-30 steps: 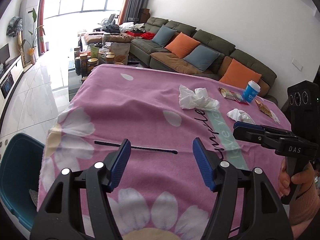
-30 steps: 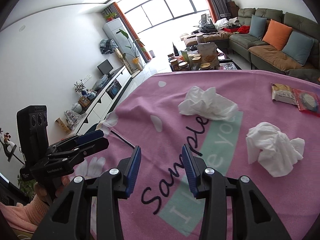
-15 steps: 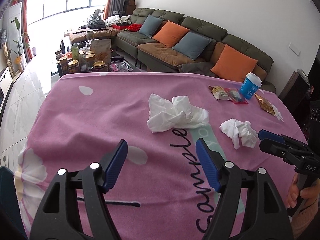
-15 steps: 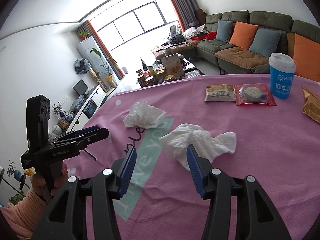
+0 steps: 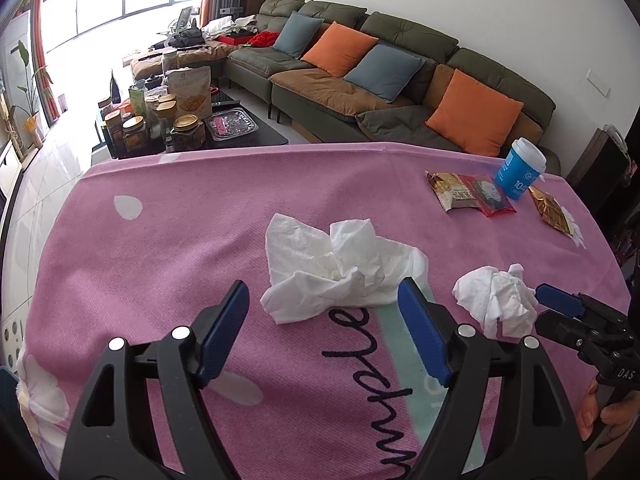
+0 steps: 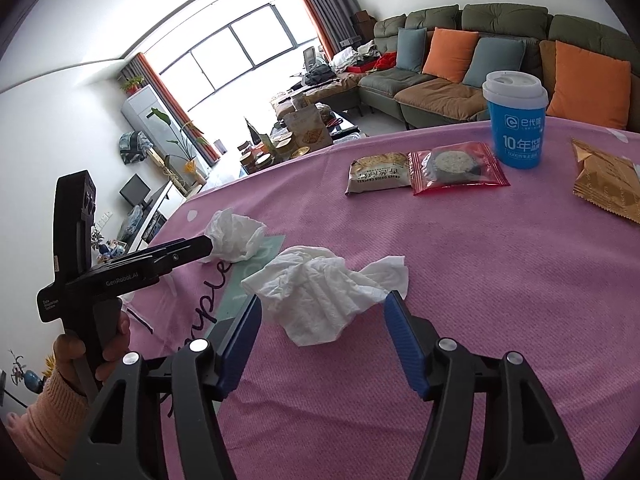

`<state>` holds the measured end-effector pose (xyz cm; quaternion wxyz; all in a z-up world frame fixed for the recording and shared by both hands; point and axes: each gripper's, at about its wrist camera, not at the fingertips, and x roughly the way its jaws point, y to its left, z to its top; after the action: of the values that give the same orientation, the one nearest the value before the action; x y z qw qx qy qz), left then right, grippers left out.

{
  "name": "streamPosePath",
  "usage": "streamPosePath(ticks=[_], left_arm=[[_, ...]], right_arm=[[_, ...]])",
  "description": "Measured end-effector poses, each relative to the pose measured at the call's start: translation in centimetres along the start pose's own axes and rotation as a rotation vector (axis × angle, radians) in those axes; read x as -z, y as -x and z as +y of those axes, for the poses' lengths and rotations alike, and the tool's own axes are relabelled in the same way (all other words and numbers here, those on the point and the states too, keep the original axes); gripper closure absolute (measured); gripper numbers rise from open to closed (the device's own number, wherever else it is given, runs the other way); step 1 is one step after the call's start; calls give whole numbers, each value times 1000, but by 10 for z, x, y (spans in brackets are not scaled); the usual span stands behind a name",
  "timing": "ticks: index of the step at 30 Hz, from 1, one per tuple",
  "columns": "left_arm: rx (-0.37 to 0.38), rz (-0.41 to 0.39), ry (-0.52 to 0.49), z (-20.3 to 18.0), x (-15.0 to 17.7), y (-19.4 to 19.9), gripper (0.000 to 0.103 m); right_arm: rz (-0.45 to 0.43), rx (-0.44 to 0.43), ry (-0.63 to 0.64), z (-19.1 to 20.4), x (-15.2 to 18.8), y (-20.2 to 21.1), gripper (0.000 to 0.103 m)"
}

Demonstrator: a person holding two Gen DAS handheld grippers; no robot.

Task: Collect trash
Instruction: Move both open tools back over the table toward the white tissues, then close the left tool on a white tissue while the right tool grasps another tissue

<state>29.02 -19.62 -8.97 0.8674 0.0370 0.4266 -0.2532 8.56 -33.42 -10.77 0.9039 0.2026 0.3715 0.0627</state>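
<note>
Approach step: left hand-held gripper (image 5: pixel 322 322) jaws opening, empty, large crumpled white tissue (image 5: pixel 340 270) at 12 o'clock. Right hand-held gripper (image 6: pixel 322 332) jaws opening round smaller crumpled white tissue (image 6: pixel 324 296), seemingly untouched. Next: advance, pinch.

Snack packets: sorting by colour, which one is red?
The middle packet, see-through red with a round biscuit inside, between the grey-brown packet and the blue cup.

two crumpled tissues (image 5: pixel 344 268) (image 5: pixel 496 300), three snack packets (image 6: pixel 380 174) (image 6: pixel 458 168) (image 6: pixel 606 184), one blue cup (image 6: pixel 516 124)
</note>
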Motion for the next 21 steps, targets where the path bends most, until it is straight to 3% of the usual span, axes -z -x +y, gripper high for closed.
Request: streamPosePath(ticks=[13,15,19,21], left_arm=[[-35,67,-23,-10,-4,-33,33],[-35,66,-25,-10,-6,-33,44],[-46,58,-42,-12,-5,-32,51],[-50,53,-54,-14,-4,-31,60]], right_arm=[[38,19,14,5,-11,-22,41],[44,28,16,5,-10,-24,50],[47,26,10,3,-9,-24,58],[45,21,6,4,-8,-22,70]])
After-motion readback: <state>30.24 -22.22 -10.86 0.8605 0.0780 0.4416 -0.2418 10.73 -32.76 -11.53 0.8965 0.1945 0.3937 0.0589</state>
